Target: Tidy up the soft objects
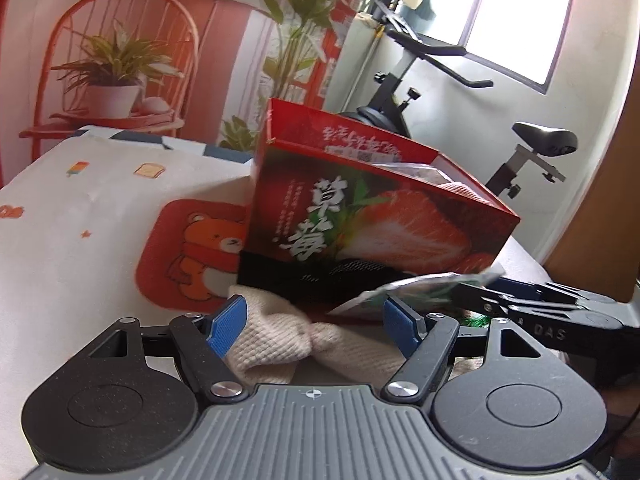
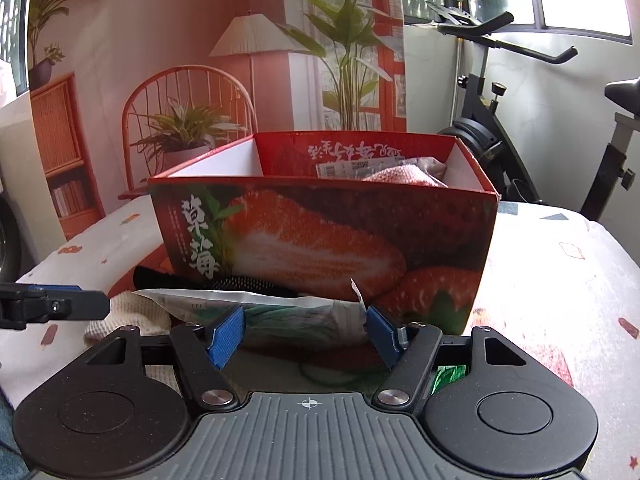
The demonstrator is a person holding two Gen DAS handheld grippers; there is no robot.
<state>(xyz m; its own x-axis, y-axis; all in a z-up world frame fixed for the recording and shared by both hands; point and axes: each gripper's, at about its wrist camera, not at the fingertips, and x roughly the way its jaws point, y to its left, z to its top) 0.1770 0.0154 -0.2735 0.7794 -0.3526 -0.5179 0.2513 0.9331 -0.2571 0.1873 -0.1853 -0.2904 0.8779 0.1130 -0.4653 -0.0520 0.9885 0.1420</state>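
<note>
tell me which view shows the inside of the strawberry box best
The right wrist view: it looks over the front wall of the strawberry box at its white divider and a pink item inside. The left wrist view shows a corner and only a sliver of the interior.

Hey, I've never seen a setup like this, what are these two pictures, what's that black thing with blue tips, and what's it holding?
Each picture comes from a camera on a handheld two-finger gripper, looking forward along its blue-padded fingers. A person holds one in each hand.

The left view shows the left gripper with its jaws apart around a cream knitted cloth lying on the patterned bedsheet; whether the pads press on it is unclear.

The right view shows the right gripper closed on a clear plastic packet with something green inside.

Ahead stands an open red strawberry box with a pink knitted item already inside. A black fabric piece lies at its foot.
</note>
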